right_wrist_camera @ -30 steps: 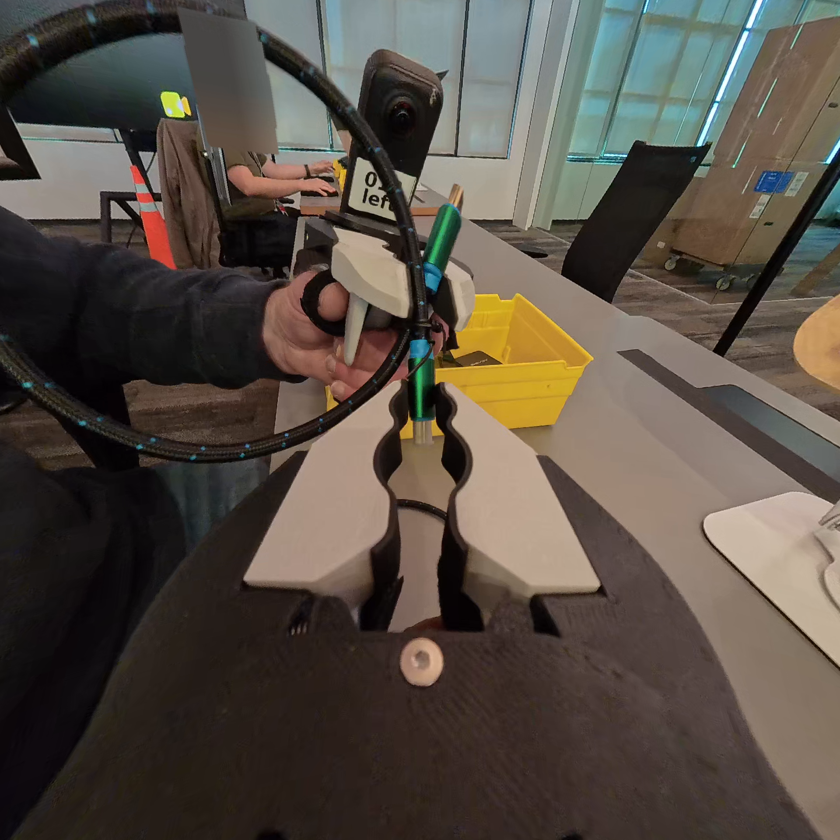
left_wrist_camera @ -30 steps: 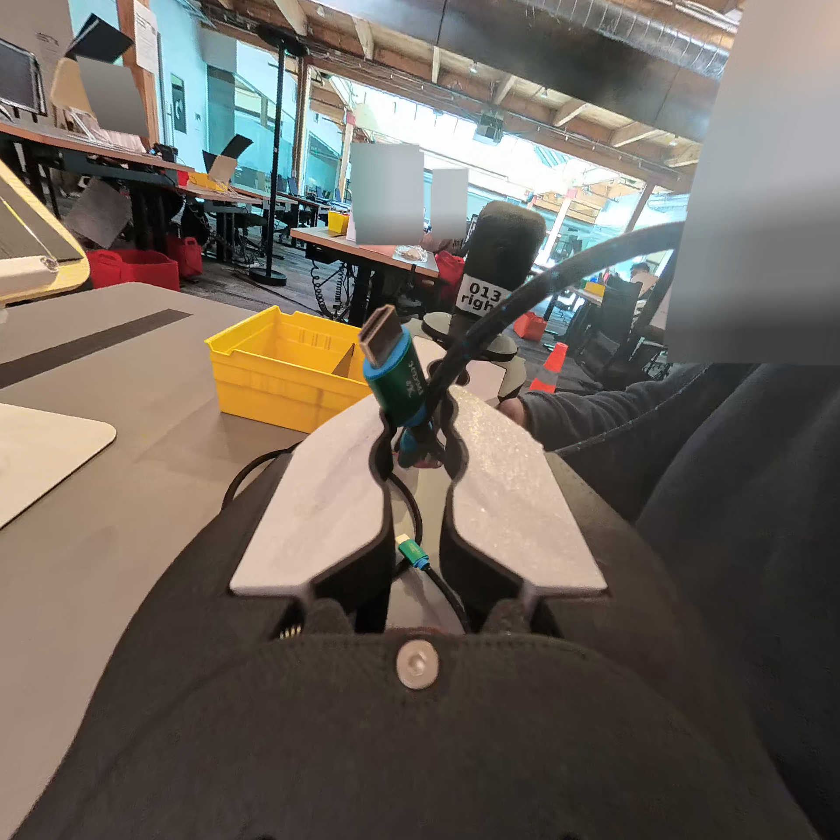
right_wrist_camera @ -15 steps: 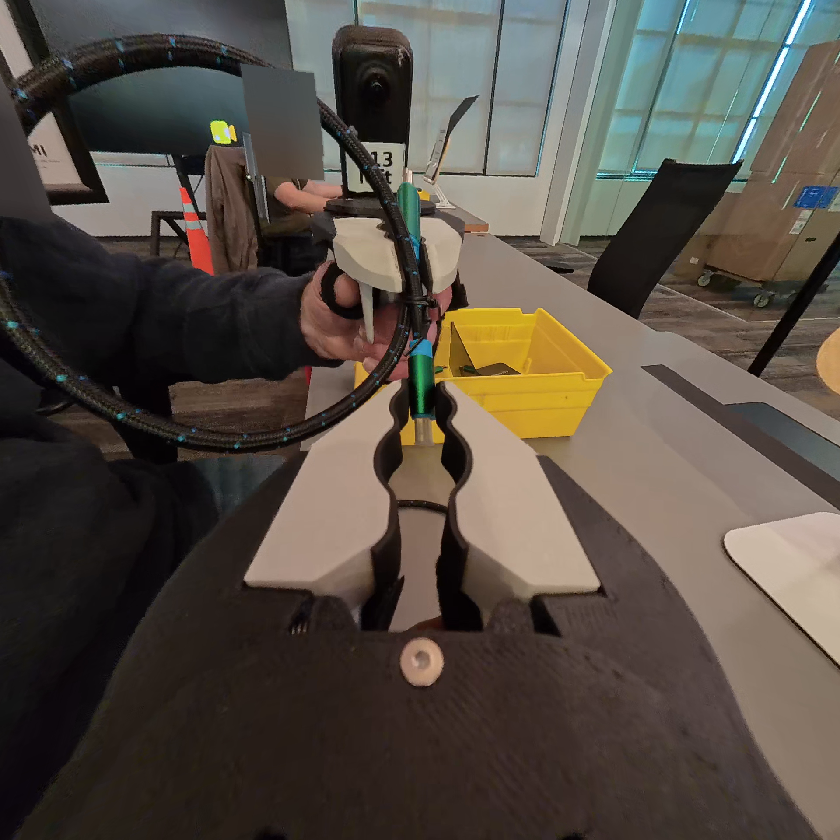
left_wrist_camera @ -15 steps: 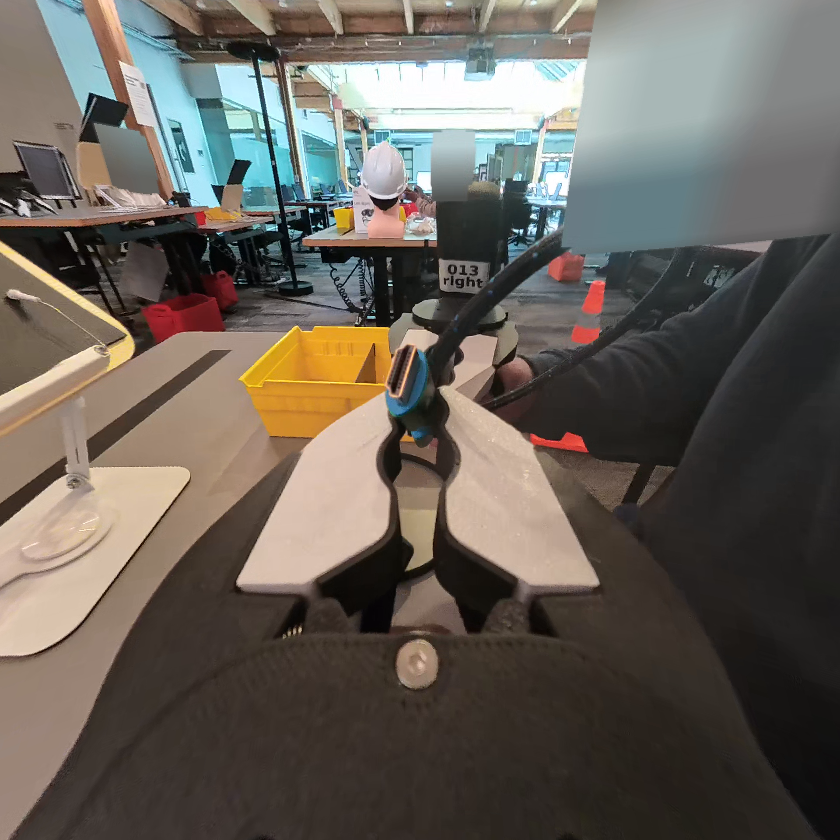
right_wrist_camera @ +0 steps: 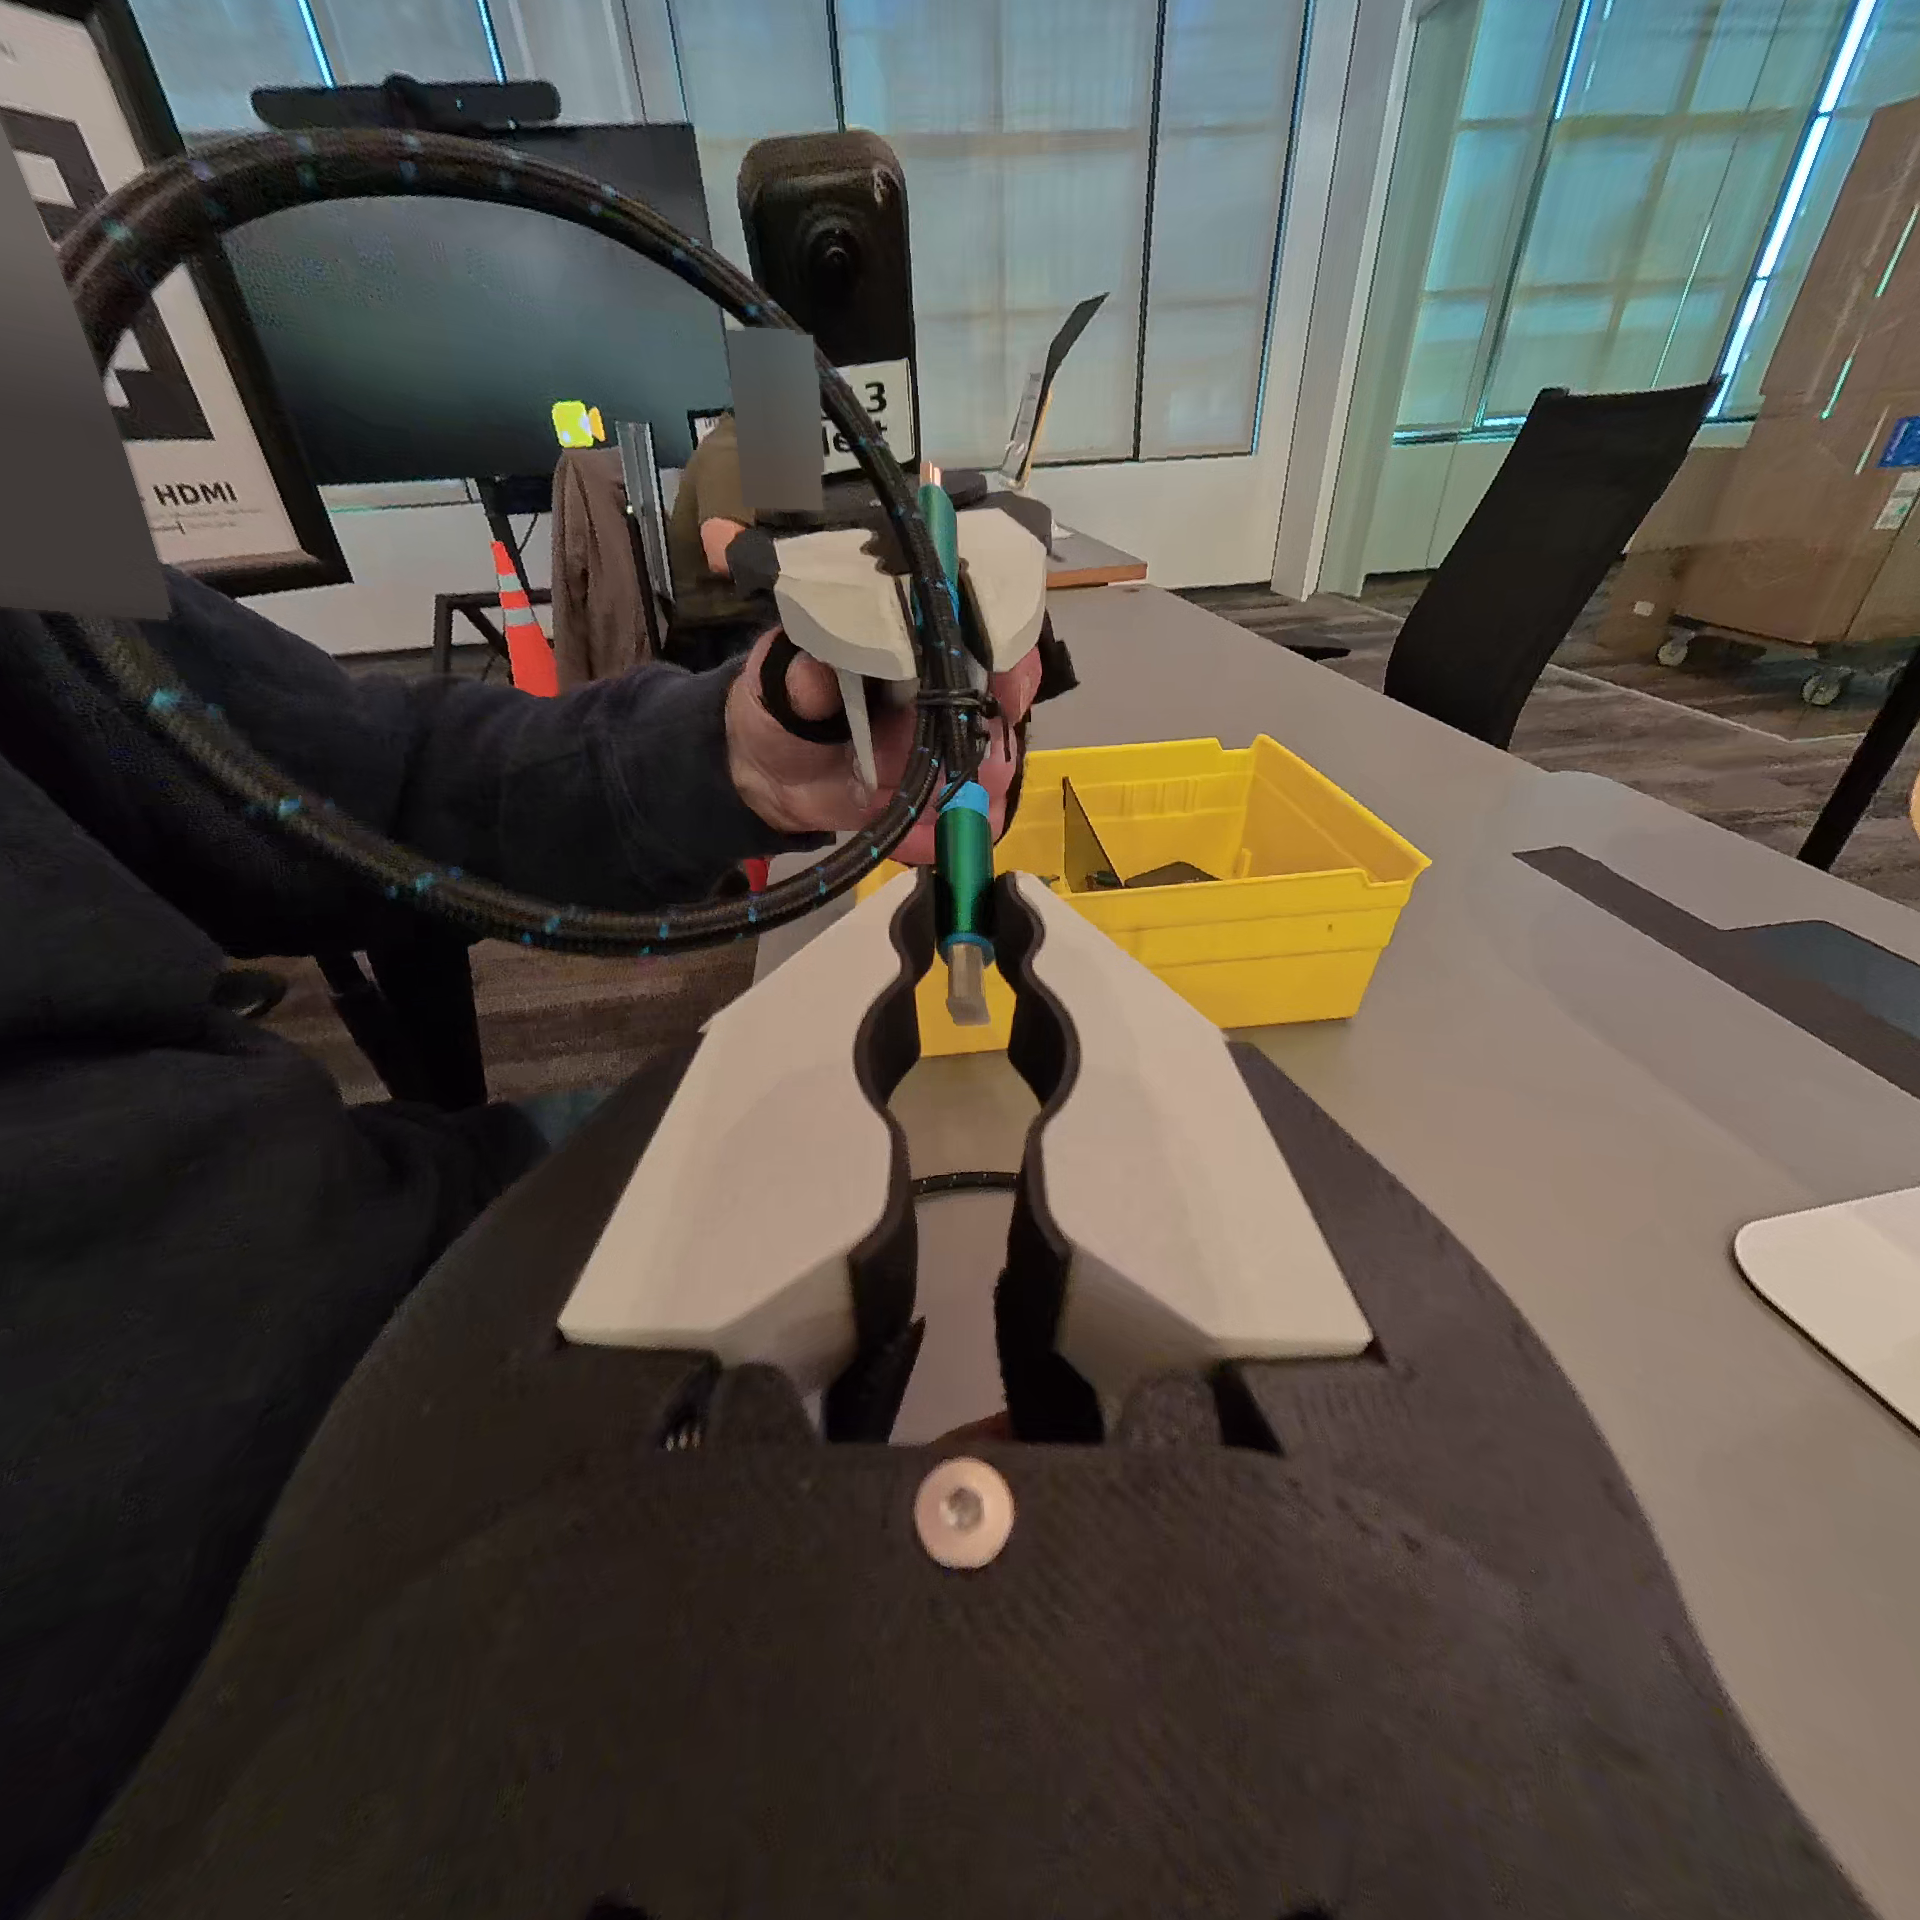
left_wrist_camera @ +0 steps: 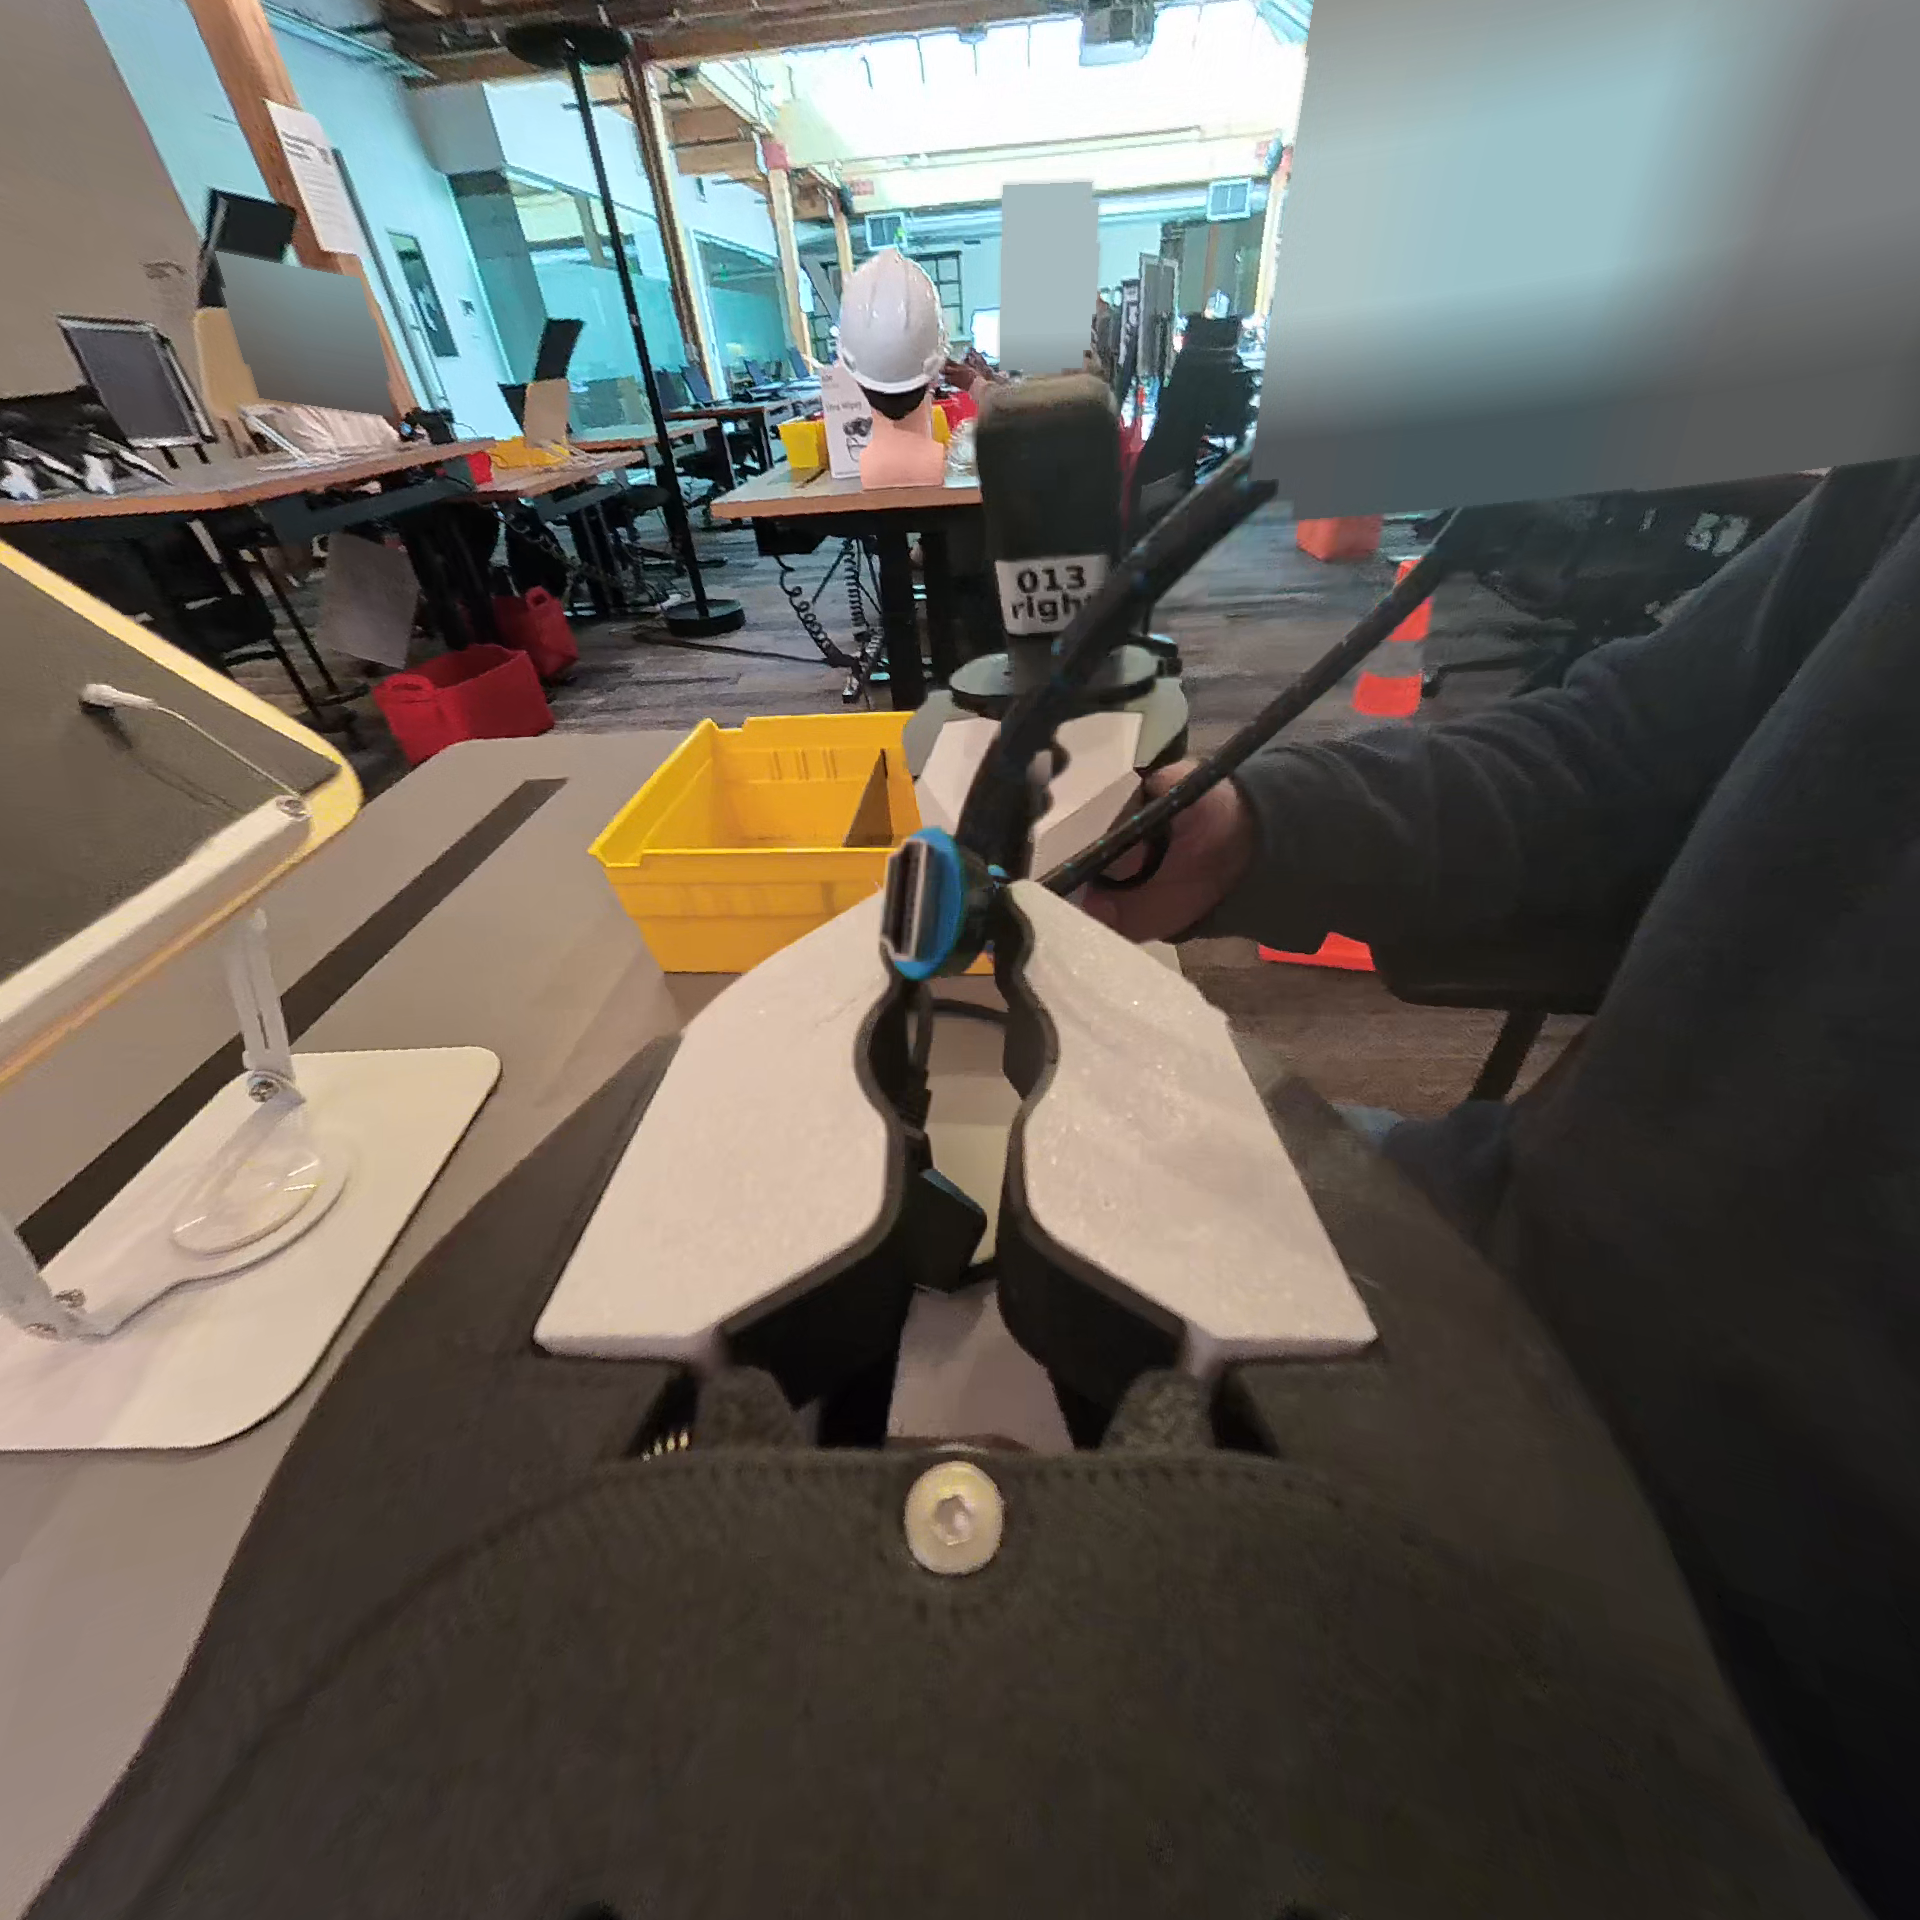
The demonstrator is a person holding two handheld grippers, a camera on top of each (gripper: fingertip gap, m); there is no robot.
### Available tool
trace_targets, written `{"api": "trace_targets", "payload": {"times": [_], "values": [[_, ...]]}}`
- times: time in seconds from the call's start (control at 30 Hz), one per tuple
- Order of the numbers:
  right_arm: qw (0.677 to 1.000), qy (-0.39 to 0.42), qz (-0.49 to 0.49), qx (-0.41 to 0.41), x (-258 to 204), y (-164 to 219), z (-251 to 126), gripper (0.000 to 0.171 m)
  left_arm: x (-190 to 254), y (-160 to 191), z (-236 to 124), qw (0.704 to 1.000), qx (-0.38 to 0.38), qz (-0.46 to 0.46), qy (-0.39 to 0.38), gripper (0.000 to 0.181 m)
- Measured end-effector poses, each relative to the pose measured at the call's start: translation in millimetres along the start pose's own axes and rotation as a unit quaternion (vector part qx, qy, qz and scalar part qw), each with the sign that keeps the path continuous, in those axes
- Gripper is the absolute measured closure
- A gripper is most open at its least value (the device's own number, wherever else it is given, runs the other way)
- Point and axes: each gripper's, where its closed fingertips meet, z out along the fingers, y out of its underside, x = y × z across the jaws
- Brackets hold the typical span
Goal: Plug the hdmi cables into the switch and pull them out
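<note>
Two grippers: each clamps one end of a single braided black HDMI cable (right_wrist_camera: 312, 831), held above the grey table (right_wrist_camera: 1558, 1091).
Left gripper (left_wrist_camera: 951, 935): fingers clenched on the blue-collared HDMI plug (left_wrist_camera: 920, 904) at the fingertips.
Right gripper (right_wrist_camera: 961, 914): fingers clenched on the green-bodied HDMI plug (right_wrist_camera: 961, 883), also at the tips.
Left plug axis: long axis close to the viewing line; metal mouth faces back toward the camera and slightly left.
Right plug axis: long axis near vertical in the right wrist view; metal tip points down and toward the camera.
Cable: arcs in a wide loop on the left of the right wrist view, linking both plugs.
Switch: not identifiable in either view; a dark item lies in the yellow bin (right_wrist_camera: 1247, 914) beyond the grippers, but what it is cannot be told.
Risk 1: both holds sit at the fingertips, so the stiff loop's pull could twist a plug out of line.
Risk 2: a plug rotated off the port axis would likely jam or scrape on insertion.
Risk 3: the loop could snag the bin rim while being carried.
</note>
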Motion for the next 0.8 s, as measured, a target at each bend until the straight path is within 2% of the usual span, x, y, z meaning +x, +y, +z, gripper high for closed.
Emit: {"api": "trace_targets", "payload": {"times": [0.13, 0.57, 0.73, 0.77, 0.8], "values": [[1.0, 0.006, -0.002, 0.003, 3, 0, -2, 0.162, -2, 1, 1, 1.0, 0.001, -0.006, -0.011, 0.17], [0.999, 0.007, -0.038, -0.031, -10, 4, -10, 0.162, 9, 7, -1, 0.999, -0.025, 0.009, 0.035, 0.17], [0.996, 0.034, -0.073, -0.04, -12, -4, -11, 0.161, 19, 0, -2, 0.993, -0.058, 0.098, 0.026, 0.17], [0.996, 0.034, -0.069, -0.043, -11, -6, -11, 0.158, 22, -4, -2, 0.99, -0.066, 0.122, 0.022, 0.17], [0.996, 0.037, -0.059, -0.053, -8, -6, -13, 0.145, 24, -4, -2, 0.985, -0.083, 0.15, 0.015, 0.17]]}}
